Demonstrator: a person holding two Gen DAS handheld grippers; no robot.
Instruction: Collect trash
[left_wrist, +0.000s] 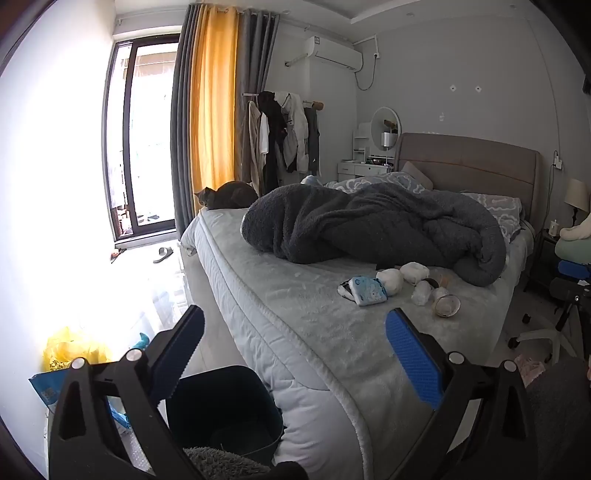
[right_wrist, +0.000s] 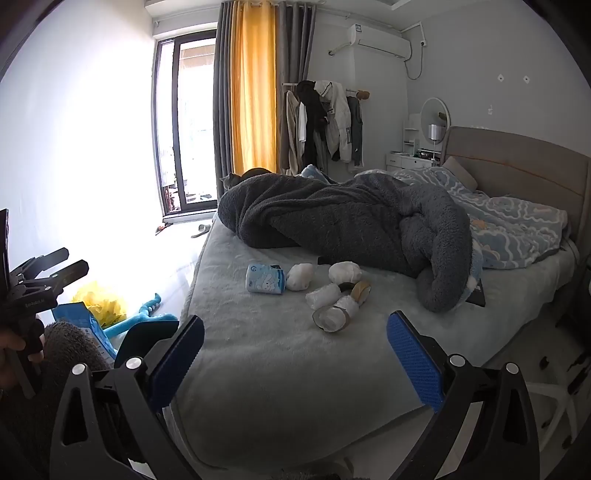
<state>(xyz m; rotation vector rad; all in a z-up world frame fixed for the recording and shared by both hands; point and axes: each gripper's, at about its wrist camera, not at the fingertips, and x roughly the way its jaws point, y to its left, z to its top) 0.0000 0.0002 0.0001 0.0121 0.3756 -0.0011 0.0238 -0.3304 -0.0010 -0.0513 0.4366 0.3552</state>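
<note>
Both the left gripper (left_wrist: 294, 354) and the right gripper (right_wrist: 295, 354) hang with jaws apart and empty above the near bed (right_wrist: 266, 369) edge, so I would reach the right one forward to the trash, well apart from the bin (left_wrist: 225, 410): one tissue pack (right_wrist: 265, 283), about five white wads (right_wrist: 345, 271) and two tape rolls (right_wrist: 330, 319), taking one piece per grasp.

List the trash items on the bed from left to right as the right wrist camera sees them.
Tissue pack → crumpled paper ball → wad of white paper → second paper ball → tape roll. The cup and paper near the front overlap these, so their place is unclear.
</note>
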